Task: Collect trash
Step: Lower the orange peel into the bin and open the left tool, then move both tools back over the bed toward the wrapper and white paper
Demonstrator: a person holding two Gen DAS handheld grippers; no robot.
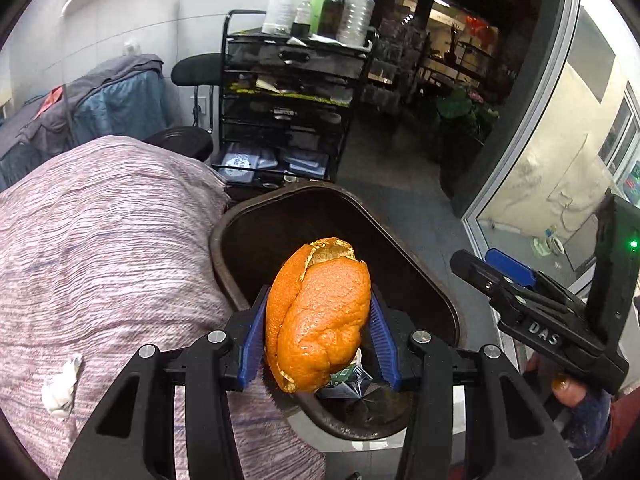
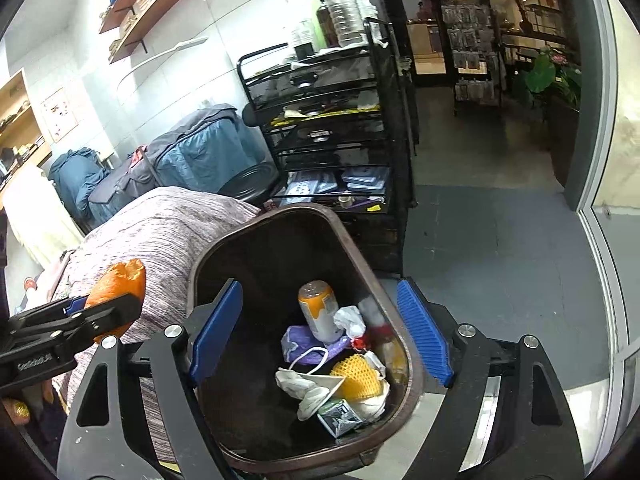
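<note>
My left gripper (image 1: 318,320) is shut on a piece of orange peel (image 1: 318,314), held over the open brown trash bin (image 1: 224,248). From the right wrist view the same orange peel (image 2: 116,284) shows at the left, just beside the trash bin's rim (image 2: 408,364). My right gripper (image 2: 320,334) hangs open above the bin with nothing between its blue pads (image 2: 424,332). Inside the bin lie a can (image 2: 320,312), a yellow foam net (image 2: 356,374), a face mask (image 2: 308,386) and a small carton (image 2: 340,416). A crumpled white tissue (image 1: 60,386) lies on the striped cover.
A bed or couch under a pink-grey striped cover (image 1: 100,240) stands left of the bin. Behind it is a black mesh cart (image 1: 288,104) topped with bottles (image 1: 320,4). A glass door frame (image 1: 532,152) runs along the right over grey floor (image 2: 492,248).
</note>
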